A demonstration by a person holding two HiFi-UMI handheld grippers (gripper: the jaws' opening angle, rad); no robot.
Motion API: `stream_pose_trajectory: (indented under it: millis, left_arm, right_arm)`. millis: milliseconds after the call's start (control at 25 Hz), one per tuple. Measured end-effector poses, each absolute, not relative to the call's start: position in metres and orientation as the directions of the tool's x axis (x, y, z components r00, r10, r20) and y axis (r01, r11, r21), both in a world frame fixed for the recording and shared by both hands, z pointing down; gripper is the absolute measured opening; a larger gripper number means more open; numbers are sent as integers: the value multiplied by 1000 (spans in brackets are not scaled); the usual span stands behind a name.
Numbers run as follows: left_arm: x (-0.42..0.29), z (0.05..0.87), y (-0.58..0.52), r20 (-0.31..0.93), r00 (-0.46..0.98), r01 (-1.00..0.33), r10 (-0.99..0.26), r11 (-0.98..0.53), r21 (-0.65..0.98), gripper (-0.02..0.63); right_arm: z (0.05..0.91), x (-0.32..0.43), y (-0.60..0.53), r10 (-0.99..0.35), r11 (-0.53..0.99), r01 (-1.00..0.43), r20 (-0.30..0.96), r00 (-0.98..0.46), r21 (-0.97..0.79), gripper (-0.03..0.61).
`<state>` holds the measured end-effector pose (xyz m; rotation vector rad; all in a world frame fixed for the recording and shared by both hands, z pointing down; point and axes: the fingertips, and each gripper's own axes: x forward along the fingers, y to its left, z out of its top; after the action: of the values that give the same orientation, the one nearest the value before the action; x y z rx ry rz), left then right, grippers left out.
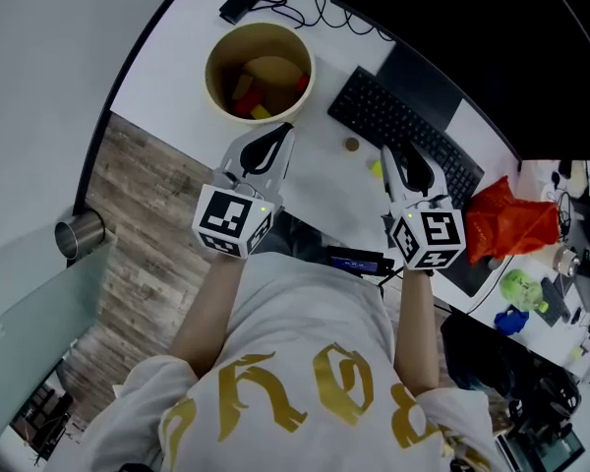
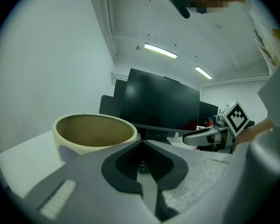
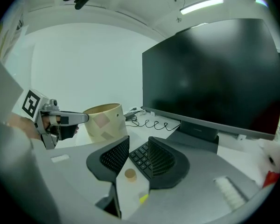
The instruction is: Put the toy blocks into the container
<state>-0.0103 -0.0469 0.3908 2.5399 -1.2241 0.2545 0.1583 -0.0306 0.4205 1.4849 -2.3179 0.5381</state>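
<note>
1. At the left, the container (image 1: 272, 70) stood on the white bench (image 1: 172, 67), with red and yellow toy blocks (image 1: 244, 88) lying inside it.
2. Your left gripper (image 1: 273, 144) sat just beside the container, its fingers (image 2: 123, 162) closed together on nothing.
3. A round brown block (image 1: 351, 146) and a small yellow block (image 1: 376, 167) lay on the bench near the keyboard (image 1: 413, 131).
4. Your right gripper (image 1: 405, 168) pointed at those two blocks, its fingers (image 3: 163, 160) apart and empty.
</note>
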Motion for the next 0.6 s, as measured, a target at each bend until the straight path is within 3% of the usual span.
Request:
stream_pose_trajectory:
  millis: [600]
  left_arm:
    - [22, 445, -35, 390, 650, -754, -652, -615, 230, 26]
  right_arm:
    - [477, 168, -5, -707, 409, -897, 565, -427, -166, 153]
